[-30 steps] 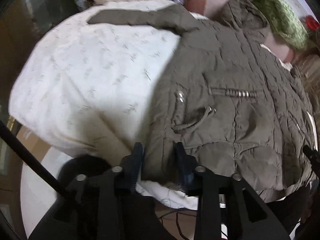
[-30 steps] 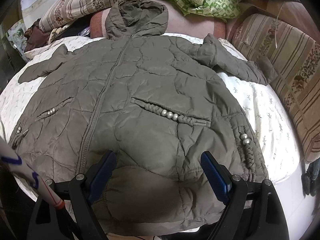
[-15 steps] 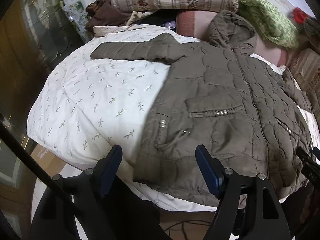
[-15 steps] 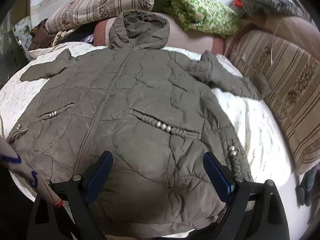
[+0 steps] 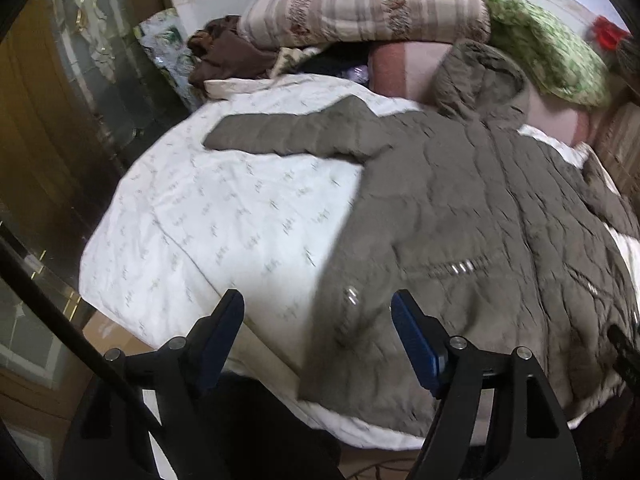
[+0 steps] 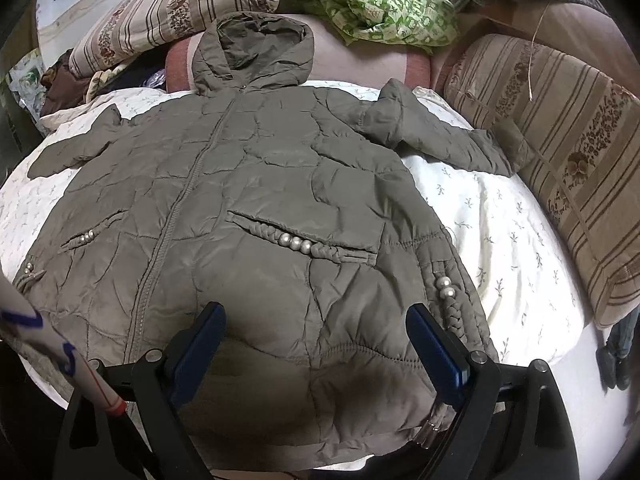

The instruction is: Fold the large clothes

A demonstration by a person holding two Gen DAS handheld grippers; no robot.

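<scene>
A: What has changed? The left gripper [image 5: 316,320], a second ago pinched on the hem of the coat [image 5: 460,216], now stands wide, empty, lifted clear.

B: And the coat? Spread flat, face up, on the bed [image 5: 224,216]; right gripper [image 6: 316,340] gaping, holding nothing. Folding appears not begun.

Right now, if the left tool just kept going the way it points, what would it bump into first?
Most likely the coat. The left tool is open and tilted down over the coat's lower corner, where it meets the white quilt. Depth is unclear, so it might land on the quilt beside it.
</scene>
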